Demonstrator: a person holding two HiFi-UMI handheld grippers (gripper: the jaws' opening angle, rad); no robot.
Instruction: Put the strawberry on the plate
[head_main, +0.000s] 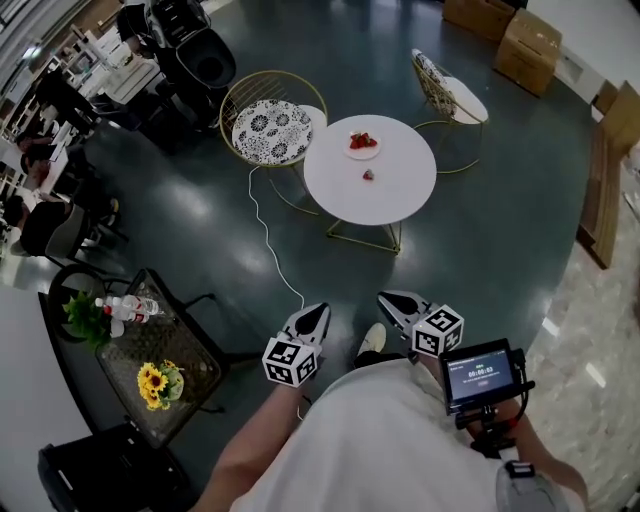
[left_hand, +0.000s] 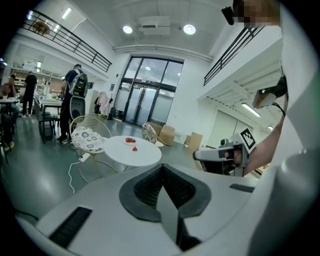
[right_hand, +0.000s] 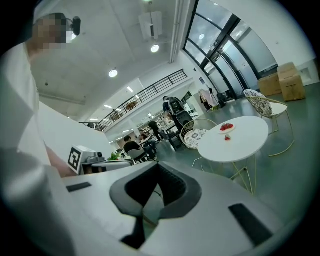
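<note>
Both of my claws hang well short of the round white worktop (head_main: 400, 190), on its near side, over the dark floor. My left claw (left_hand: 163, 170) is pressed together with nothing in it. My right claw (right_hand: 157, 172) is pressed together the same way and is also empty.

The loose strawberry (head_main: 368, 175) lies on the worktop near its middle. It sits just on the near side of the small white plate (head_main: 362, 155) and is clear of it. The plate stands toward the worktop's far edge and already carries a few red strawberries.

A gold wire chair with a patterned cushion (head_main: 272, 130) stands right at the worktop's left. A second wire chair (head_main: 450, 95) is at its far right. A white cable (head_main: 265, 230) trails across the floor from the worktop's left side toward me.
</note>
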